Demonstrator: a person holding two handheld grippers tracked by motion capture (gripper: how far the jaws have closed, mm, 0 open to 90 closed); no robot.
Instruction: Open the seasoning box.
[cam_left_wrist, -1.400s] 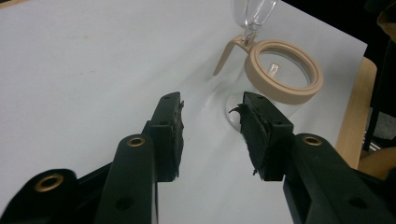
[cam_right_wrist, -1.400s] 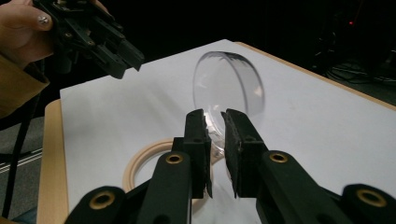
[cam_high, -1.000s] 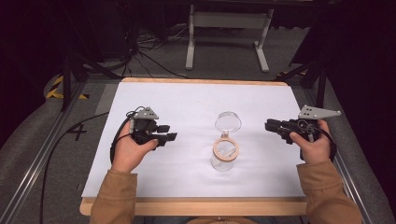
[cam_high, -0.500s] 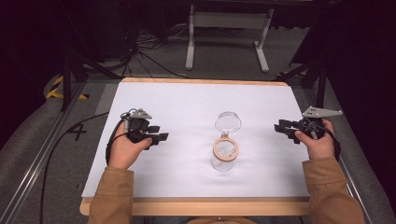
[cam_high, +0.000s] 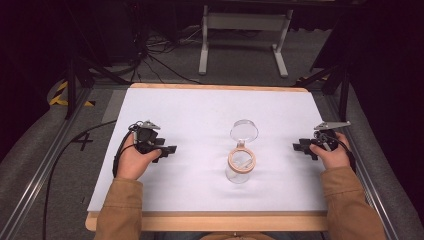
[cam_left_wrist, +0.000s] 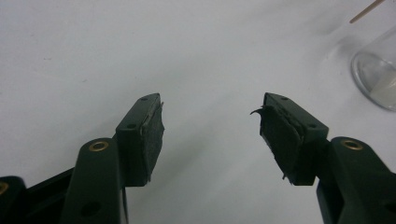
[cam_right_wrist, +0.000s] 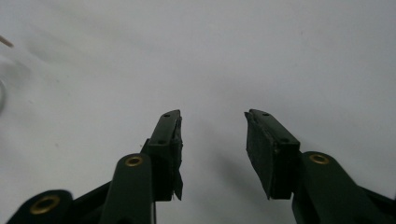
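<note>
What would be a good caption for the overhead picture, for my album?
A person rests an open left tool and right tool either side of a glass jar with its lid open.

White sheet (cam_high: 200, 120) on a light wood table (cam_high: 210, 221). Both grippers black: left gripper (cam_left_wrist: 210, 123) and right gripper (cam_right_wrist: 212, 140) show brass-coloured rivets; grey plate on the right one. Jar (cam_high: 241, 165) clear glass, tan wooden rim; lid (cam_high: 244, 131) clear. Sleeves (cam_high: 120, 210) tan-brown. Floor grey, with yellow-black hazard tape (cam_high: 62, 92)
</note>
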